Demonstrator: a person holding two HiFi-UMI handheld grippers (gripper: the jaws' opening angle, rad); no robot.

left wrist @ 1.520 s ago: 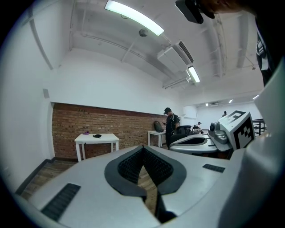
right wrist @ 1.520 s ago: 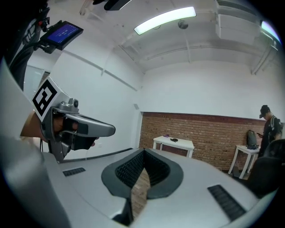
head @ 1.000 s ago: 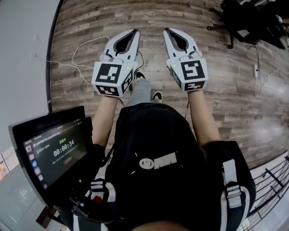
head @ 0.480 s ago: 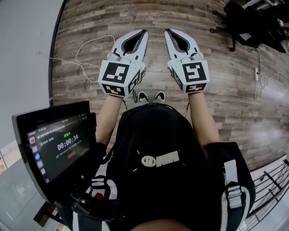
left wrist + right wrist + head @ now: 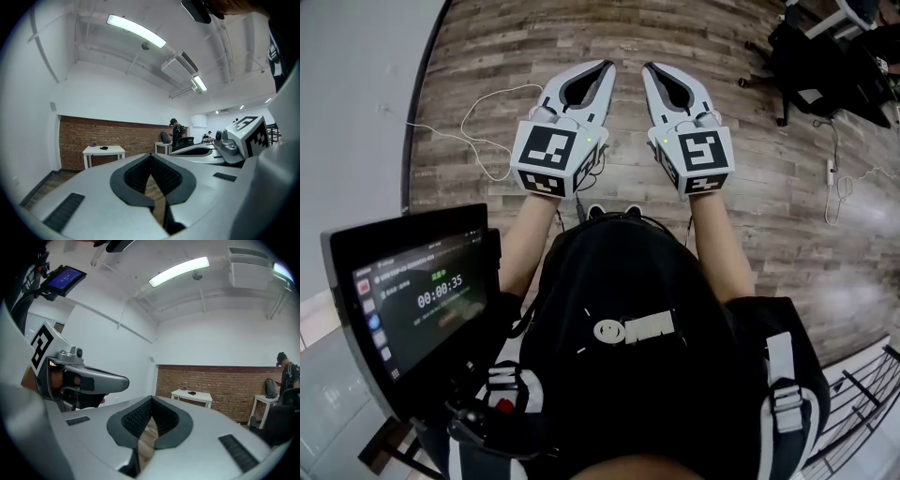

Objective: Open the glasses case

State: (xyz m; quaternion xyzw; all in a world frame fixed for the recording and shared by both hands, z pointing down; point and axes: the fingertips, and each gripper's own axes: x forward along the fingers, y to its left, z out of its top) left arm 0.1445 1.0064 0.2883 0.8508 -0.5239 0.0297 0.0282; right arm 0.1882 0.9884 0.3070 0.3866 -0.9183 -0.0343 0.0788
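Open wood floor (image 5: 769,206) ahead, white cable (image 5: 465,122) at left.

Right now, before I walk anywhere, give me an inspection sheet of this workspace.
Surface: wood plank floor underfoot; far white table against the brick wall.
Job's things: no glasses case identifiable; small dark item on the white table, too small to tell.
Clutter: black office chair, far right.
Grippers: left hand-held gripper shut, empty; right hand-held gripper shut, empty.
Cables: white cable looped on the floor, left; second cable, right.
Surroundings: body-mounted screen showing a timer; distant person standing.
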